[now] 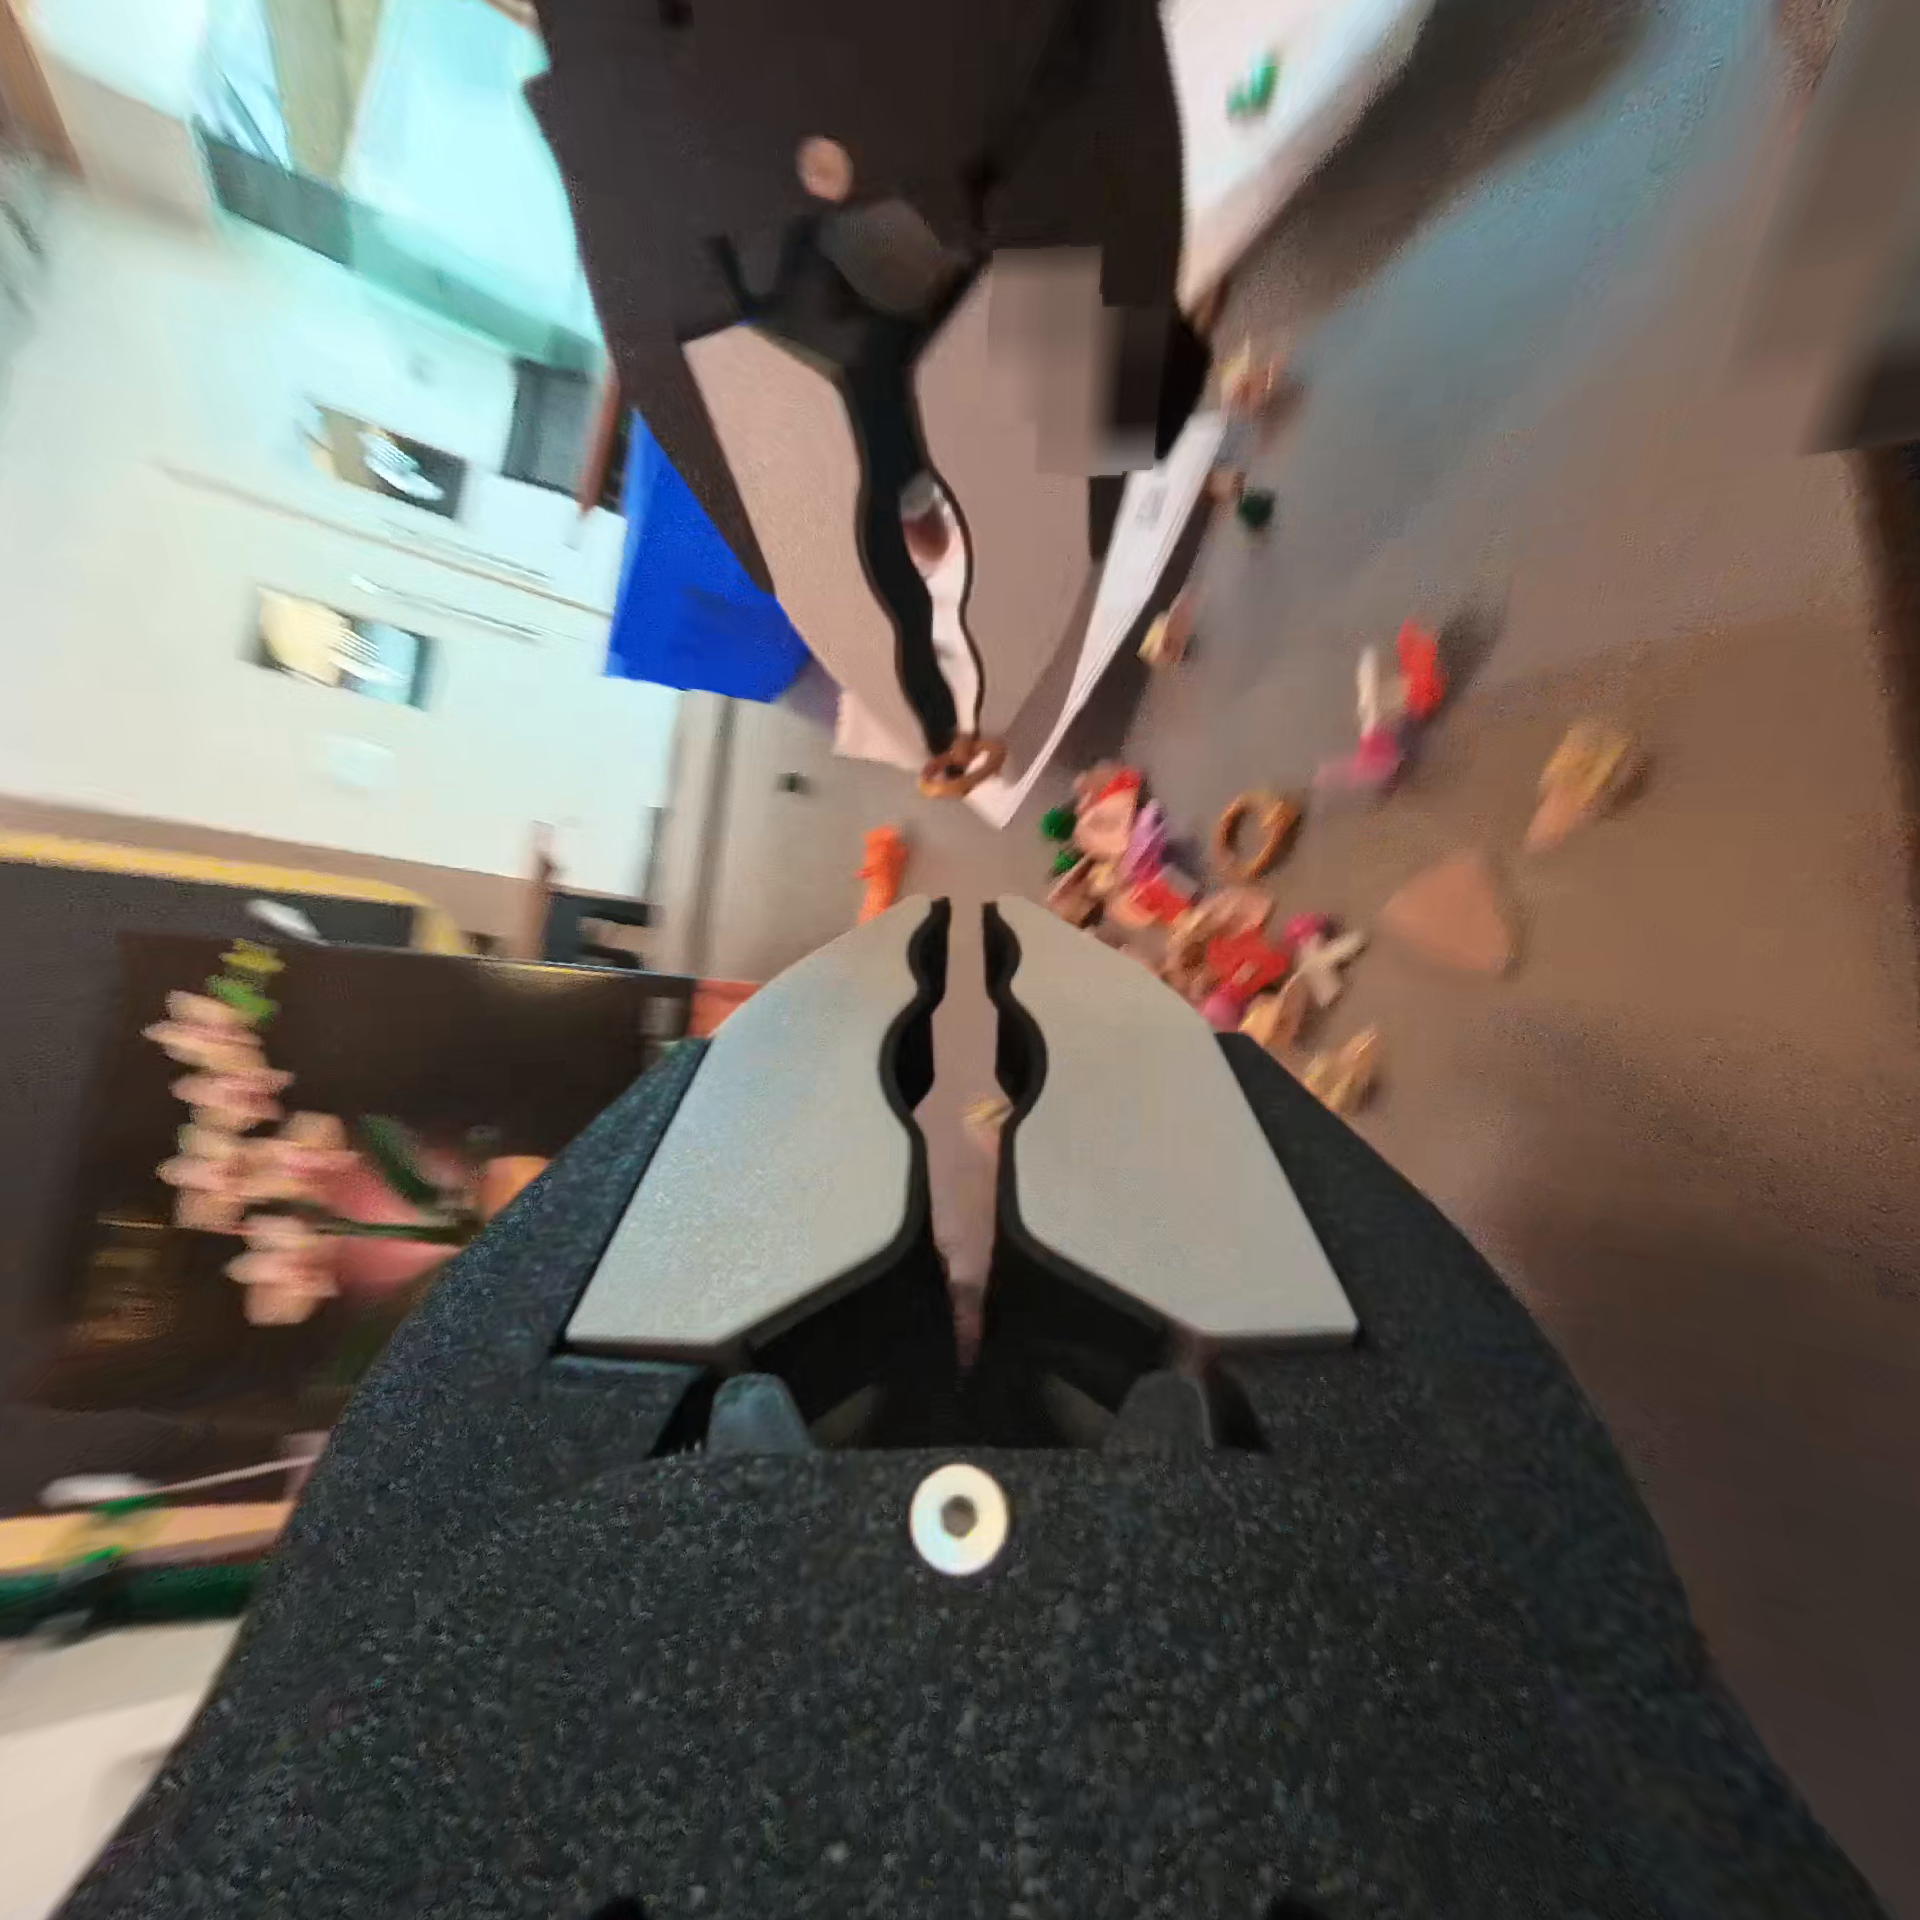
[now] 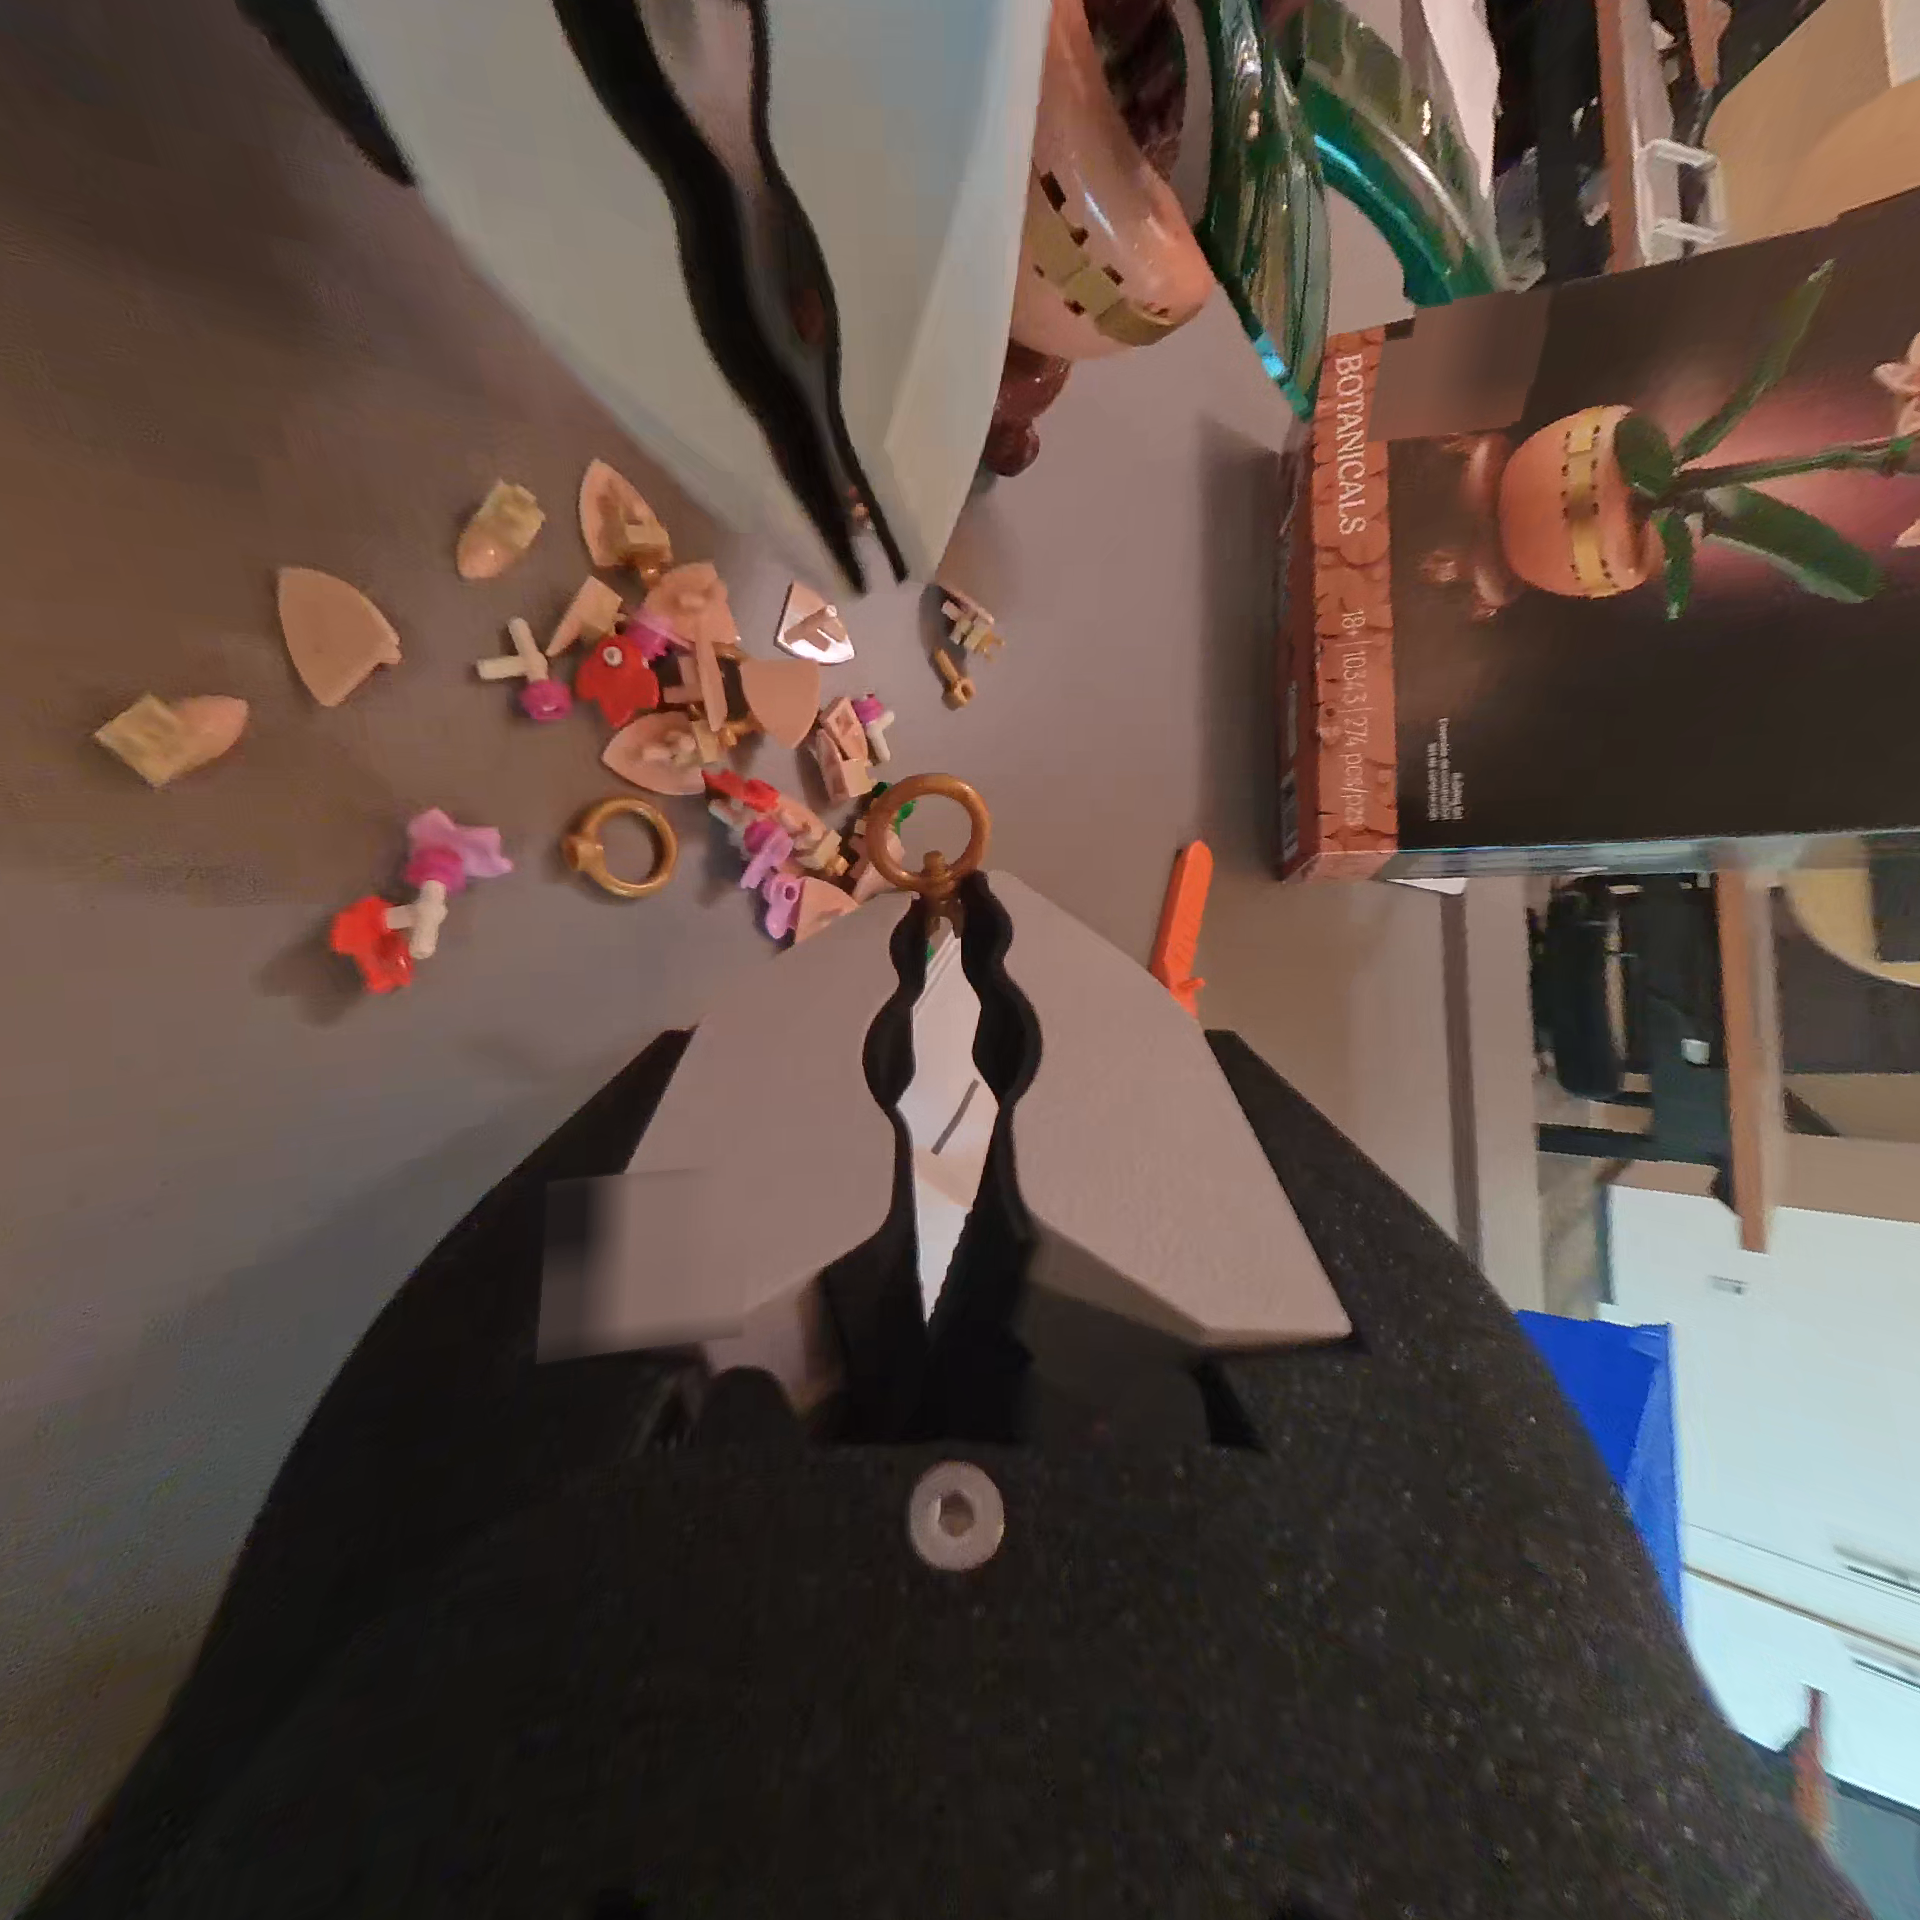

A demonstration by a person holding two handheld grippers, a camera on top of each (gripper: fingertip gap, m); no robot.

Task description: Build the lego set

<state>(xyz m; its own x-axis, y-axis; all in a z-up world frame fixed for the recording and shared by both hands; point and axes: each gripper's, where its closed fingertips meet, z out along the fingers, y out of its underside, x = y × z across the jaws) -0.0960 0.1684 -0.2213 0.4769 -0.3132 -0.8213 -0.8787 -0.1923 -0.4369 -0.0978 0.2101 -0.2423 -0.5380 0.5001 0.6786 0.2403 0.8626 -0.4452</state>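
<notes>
R gripper [image 2: 940, 899] pinching gold ring piece [image 2: 928, 831] by its stem, ring poking out past tips. Loose lego pile [image 2: 717, 707] on grey table [image 2: 208, 312] just ahead, left of tips; 2nd gold ring [image 2: 620, 845] lying flat there. Orange tool [image 2: 1184, 914] right of tips, set box [image 2: 1600, 582] beyond. L gripper [image 1: 966, 920]: narrow gap, nothing between fingers; view blurred. Peach pot build [image 2: 1101, 239] far ahead.
</notes>
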